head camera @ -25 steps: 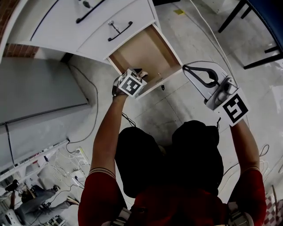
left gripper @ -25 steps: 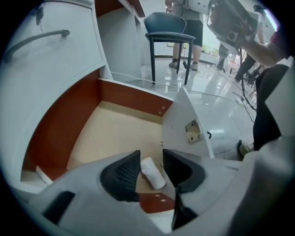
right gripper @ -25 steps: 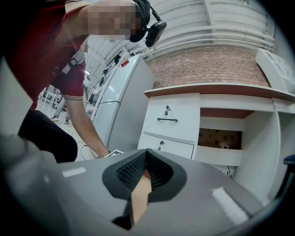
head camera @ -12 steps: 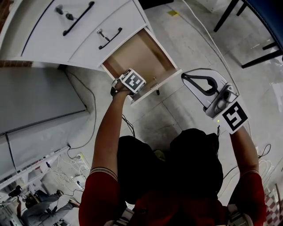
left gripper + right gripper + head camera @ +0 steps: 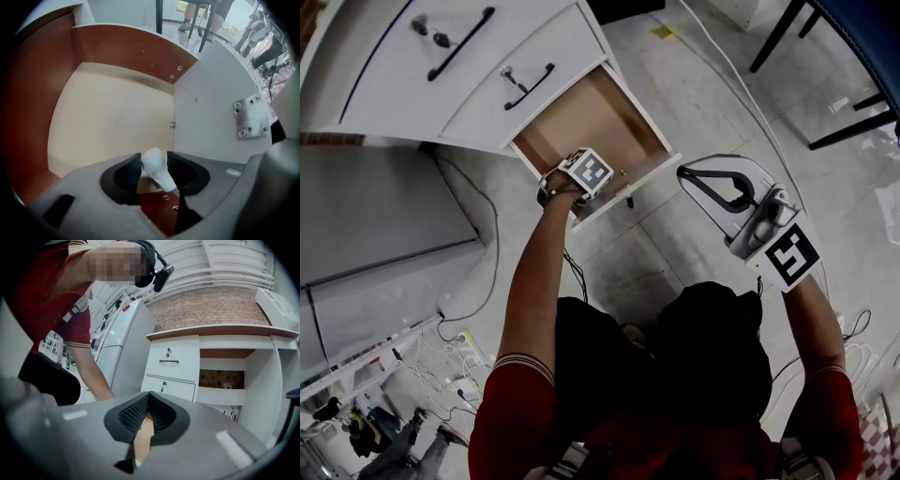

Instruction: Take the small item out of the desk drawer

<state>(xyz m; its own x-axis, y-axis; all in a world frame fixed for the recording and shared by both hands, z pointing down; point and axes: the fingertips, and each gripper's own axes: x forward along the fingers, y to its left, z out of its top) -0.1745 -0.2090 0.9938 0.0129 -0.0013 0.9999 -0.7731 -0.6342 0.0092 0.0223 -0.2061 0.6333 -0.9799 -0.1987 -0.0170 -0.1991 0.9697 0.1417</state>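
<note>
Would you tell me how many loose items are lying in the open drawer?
1. A small white item lies near the drawer's front panel, between the jaws of the left hand-held gripper, which have just been opening. The gripper's body may hide more.

No legible text or markings

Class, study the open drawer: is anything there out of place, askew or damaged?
Nothing looks damaged or spilled. In the drawer a small white item lies tilted by the front panel. The left gripper has its jaws, just opening, either side of it.
</note>
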